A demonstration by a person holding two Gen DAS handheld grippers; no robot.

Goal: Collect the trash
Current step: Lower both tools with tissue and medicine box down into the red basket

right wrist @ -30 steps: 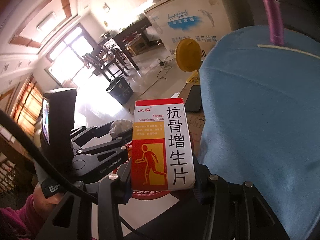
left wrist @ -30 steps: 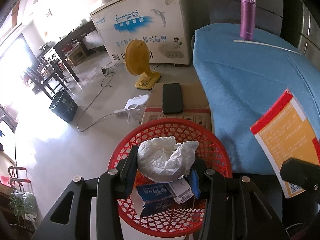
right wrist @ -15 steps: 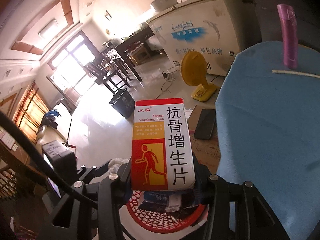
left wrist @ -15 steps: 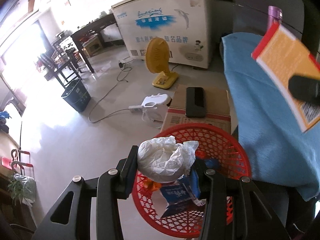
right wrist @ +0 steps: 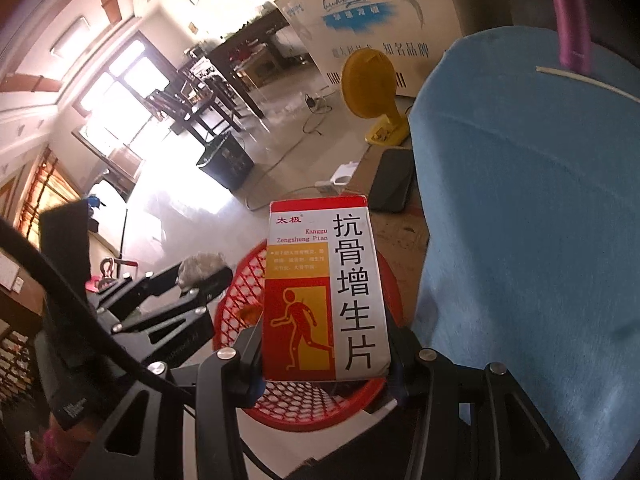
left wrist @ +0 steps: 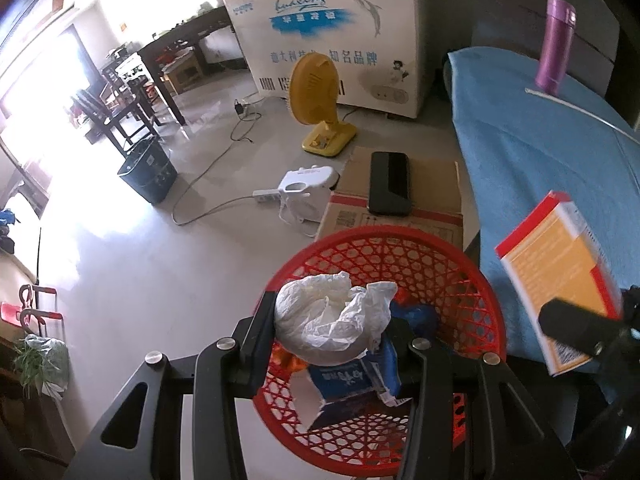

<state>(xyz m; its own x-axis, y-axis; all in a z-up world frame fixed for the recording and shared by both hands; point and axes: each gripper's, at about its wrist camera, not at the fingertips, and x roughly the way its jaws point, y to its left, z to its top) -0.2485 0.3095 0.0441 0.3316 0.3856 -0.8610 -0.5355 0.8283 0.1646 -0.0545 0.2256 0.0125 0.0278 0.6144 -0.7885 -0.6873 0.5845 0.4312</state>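
The red basket on the floor holds a blue carton and other scraps. Above it, the left tool points steeply down, clenched on a crumpled white bag. Beside it, next to the blue counter, the right tool grips a red-and-white medicine box over the basket's edge.

Red, orange and white cardboard medicine box: carried "太极", "Kanggu Zengsheng Pian" and large black "抗骨增生片".
White chest freezer: showed a cursive brand in blue script, not clearly legible, and below it "意大利…知名品牌", partly hidden by a yellow fan.
Blue carton in red plastic basket: print too blurred to read.
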